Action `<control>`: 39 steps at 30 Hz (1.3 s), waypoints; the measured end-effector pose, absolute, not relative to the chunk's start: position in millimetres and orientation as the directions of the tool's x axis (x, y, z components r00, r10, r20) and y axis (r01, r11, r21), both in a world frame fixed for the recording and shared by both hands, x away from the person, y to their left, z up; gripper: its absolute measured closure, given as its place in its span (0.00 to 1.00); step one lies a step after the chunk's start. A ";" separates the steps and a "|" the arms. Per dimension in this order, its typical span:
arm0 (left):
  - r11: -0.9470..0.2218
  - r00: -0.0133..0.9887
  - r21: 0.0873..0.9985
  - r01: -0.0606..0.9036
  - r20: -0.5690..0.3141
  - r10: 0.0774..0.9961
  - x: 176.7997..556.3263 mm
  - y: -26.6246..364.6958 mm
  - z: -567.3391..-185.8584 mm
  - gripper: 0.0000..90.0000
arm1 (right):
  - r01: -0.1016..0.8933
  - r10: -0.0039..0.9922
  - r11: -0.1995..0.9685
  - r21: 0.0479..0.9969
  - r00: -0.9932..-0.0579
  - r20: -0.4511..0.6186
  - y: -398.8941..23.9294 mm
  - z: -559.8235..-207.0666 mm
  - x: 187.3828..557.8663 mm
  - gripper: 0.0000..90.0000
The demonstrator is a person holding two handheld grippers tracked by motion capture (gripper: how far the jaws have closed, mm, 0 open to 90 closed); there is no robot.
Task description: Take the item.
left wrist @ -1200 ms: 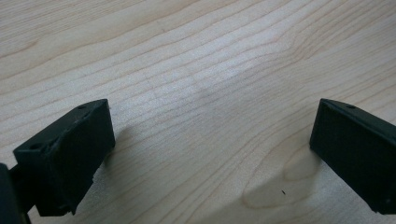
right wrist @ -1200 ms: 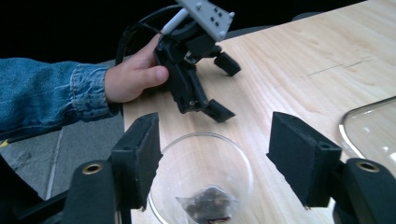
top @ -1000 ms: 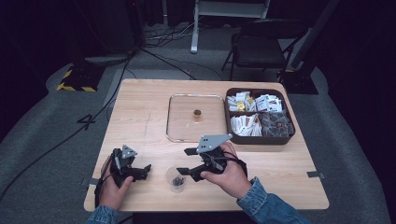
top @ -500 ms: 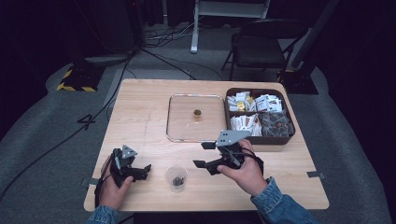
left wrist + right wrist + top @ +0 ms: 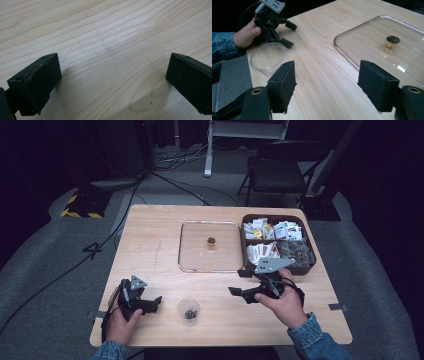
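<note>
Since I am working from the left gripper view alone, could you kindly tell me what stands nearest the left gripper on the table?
Observer: A small clear cup with something dark in its bottom stands just right of the left gripper, apart from it.
Operator: Thank you. Is the right gripper holding anything?
Observer: No, its jaws stand open with nothing between them.
Operator: And what lies beyond it?
Observer: A clear square lid with a gold knob lies flat on the table, beside a dark tray of packets.
</note>
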State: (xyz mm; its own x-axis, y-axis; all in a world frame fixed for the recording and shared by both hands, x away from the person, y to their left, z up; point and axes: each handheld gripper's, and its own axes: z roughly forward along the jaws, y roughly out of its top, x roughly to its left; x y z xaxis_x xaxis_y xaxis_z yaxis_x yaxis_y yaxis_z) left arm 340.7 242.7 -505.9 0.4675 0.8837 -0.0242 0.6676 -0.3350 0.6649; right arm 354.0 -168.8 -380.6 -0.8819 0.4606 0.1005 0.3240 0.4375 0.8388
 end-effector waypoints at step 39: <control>-0.334 0.467 0.665 0.668 -0.025 0.884 340.5 242.6 -505.9 0.00 | 0.465 0.639 0.441 0.768 -0.764 0.096 -251.9 -479.8 372.4 0.25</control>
State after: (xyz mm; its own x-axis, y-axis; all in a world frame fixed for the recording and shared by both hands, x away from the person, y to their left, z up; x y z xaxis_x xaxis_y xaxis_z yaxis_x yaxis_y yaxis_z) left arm 340.5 242.6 -505.9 0.4667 0.8841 -0.0245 0.6679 -0.3341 0.6651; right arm 372.4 -251.9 -479.8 -0.7635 0.6387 0.0957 0.4648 0.4406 0.7680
